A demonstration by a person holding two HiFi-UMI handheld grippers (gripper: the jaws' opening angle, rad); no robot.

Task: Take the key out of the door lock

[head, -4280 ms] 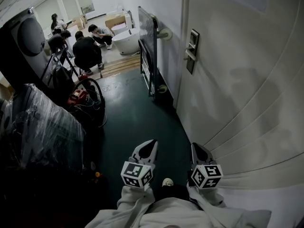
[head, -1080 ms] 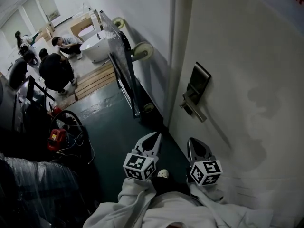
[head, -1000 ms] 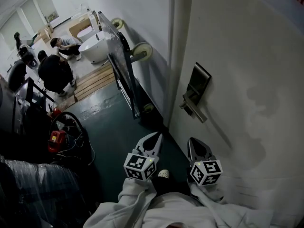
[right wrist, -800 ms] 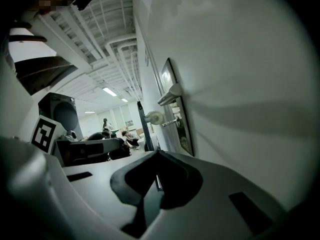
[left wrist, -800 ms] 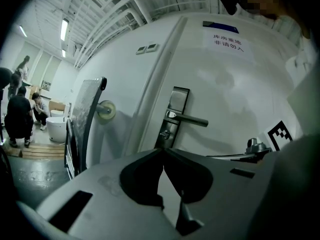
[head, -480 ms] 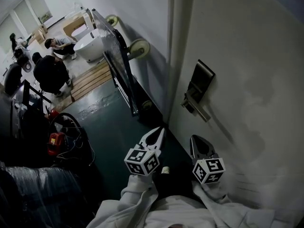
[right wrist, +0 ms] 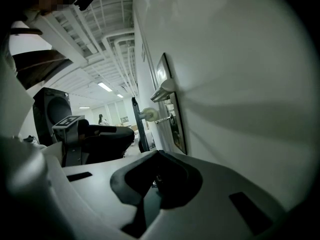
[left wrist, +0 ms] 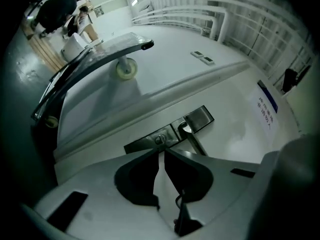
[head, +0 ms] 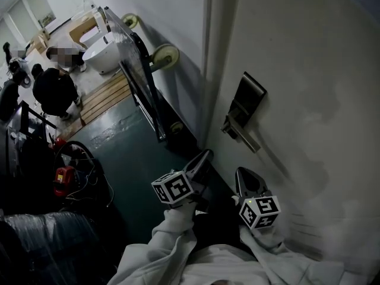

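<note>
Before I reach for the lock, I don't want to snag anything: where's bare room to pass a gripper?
Bare door face right of the lock plate and below the handle; open green floor between the door and the left-hand clutter. Crowded: red tool, cables, wrapped goods at left; trolley against the far wall.

White sleeves (head: pixel 172 242), white left gripper (head: pixel 205 157) and right gripper (head: pixel 244 174) with black-lined jaws, black-and-white marker cubes (head: pixel 173 189).
</note>
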